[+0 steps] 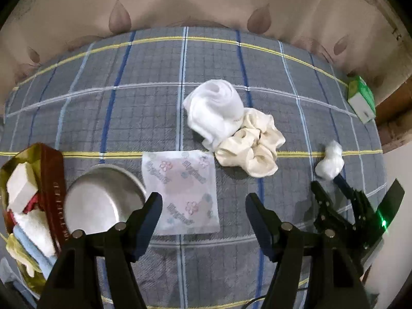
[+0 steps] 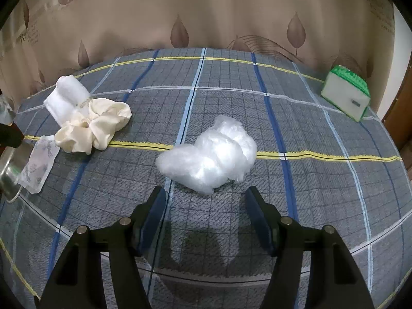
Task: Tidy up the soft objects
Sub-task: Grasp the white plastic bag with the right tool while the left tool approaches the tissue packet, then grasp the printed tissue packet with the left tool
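On the plaid cloth lie a white sock [image 1: 215,108], a cream scrunchie [image 1: 253,145] touching it, a flat floral packet [image 1: 184,189] and a crumpled clear plastic wad [image 1: 330,160]. My left gripper [image 1: 203,203] is open and empty, hovering over the packet's near side. My right gripper [image 2: 204,199] is open and empty, just short of the plastic wad [image 2: 209,154]. The right gripper also shows in the left wrist view [image 1: 332,185], next to the wad. The sock [image 2: 65,99], scrunchie [image 2: 94,127] and packet [image 2: 38,164] lie at the left of the right wrist view.
A steel bowl [image 1: 103,200] sits left of the packet. A gold and red box [image 1: 55,180] at far left holds folded cloths and a white block. A green and white box [image 2: 346,92] stands at the far right. A curtain hangs behind.
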Tool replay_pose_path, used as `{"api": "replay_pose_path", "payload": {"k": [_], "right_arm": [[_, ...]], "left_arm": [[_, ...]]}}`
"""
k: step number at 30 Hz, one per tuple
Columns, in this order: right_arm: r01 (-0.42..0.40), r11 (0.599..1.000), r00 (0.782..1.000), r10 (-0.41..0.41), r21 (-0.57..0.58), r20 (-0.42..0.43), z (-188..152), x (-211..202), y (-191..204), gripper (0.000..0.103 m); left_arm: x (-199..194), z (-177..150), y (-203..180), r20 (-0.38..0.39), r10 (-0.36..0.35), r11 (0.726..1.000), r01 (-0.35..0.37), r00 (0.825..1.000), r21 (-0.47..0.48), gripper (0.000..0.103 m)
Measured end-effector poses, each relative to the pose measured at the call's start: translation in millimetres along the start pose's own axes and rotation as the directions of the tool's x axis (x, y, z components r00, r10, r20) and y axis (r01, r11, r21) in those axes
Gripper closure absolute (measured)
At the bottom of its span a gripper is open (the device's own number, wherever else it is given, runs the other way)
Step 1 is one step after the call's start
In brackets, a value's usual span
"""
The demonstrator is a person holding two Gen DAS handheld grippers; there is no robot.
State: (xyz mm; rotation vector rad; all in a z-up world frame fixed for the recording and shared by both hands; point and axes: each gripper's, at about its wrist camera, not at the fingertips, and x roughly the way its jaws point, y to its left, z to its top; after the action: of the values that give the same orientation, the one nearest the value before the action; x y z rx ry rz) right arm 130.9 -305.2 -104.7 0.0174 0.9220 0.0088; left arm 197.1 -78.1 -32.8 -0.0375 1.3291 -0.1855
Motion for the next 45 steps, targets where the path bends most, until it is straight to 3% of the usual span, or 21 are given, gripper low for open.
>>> {"api": "replay_pose_path", "payload": {"k": [7, 14, 19, 21, 23, 27, 29, 31, 35, 42, 45], "right_arm": [[-0.016, 1.0, 1.0, 0.016, 0.006, 0.0, 0, 0, -4, 0.039], [-0.036, 0.999, 0.999, 0.036, 0.016, 0.003, 0, 1, -7, 0.038], [-0.039, 0.999, 0.999, 0.038, 0.019, 0.005, 0, 0, -7, 0.038], [-0.051, 0.998, 0.999, 0.051, 0.023, 0.005, 1, 0, -8, 0.035], [-0.05, 0.998, 0.999, 0.05, 0.023, 0.008, 1, -1, -8, 0.023], [-0.071, 0.996, 0.997, 0.07, 0.053, 0.026, 1, -6, -13, 0.02], [-0.087, 0.993, 0.996, 0.085, 0.075, 0.023, 2, -5, -18, 0.014], [-0.099, 0.992, 0.995, 0.098, 0.074, 0.011, 2, -2, -19, 0.013], [-0.095, 0.993, 0.995, 0.095, 0.063, 0.005, 6, 2, -16, 0.012], [-0.106, 0.985, 0.994, 0.107, 0.137, -0.003, 22, 12, -17, 0.01], [-0.056, 0.986, 0.998, 0.059, 0.159, -0.014, 29, 20, -12, 0.009]], "left_arm": [[22, 7, 5, -0.017, 0.11, 0.991, -0.111, 0.994, -0.069, 0.034], [45, 10, 8, -0.049, 0.171, 0.98, -0.175, 0.984, -0.093, 0.034], [63, 6, 6, -0.097, 0.138, 0.984, -0.148, 0.986, -0.104, 0.034], [63, 3, 1, -0.075, 0.166, 0.981, -0.172, 0.983, -0.088, 0.034], [63, 0, -3, -0.066, 0.177, 0.98, -0.182, 0.982, -0.083, 0.034], [61, -7, -18, -0.051, 0.164, 0.984, -0.167, 0.985, -0.058, 0.035], [60, -10, -21, -0.043, 0.184, 0.981, -0.186, 0.982, -0.048, 0.055], [57, -12, -20, -0.022, 0.2, 0.979, -0.201, 0.979, -0.043, 0.067], [48, -16, -8, -0.015, 0.122, 0.989, -0.123, 0.992, -0.079, 0.087], [36, -28, 9, -0.014, 0.022, 0.996, -0.024, 1.0, -0.086, 0.092], [30, -29, 11, -0.012, 0.005, 0.997, -0.006, 1.0, -0.08, 0.092]]}}
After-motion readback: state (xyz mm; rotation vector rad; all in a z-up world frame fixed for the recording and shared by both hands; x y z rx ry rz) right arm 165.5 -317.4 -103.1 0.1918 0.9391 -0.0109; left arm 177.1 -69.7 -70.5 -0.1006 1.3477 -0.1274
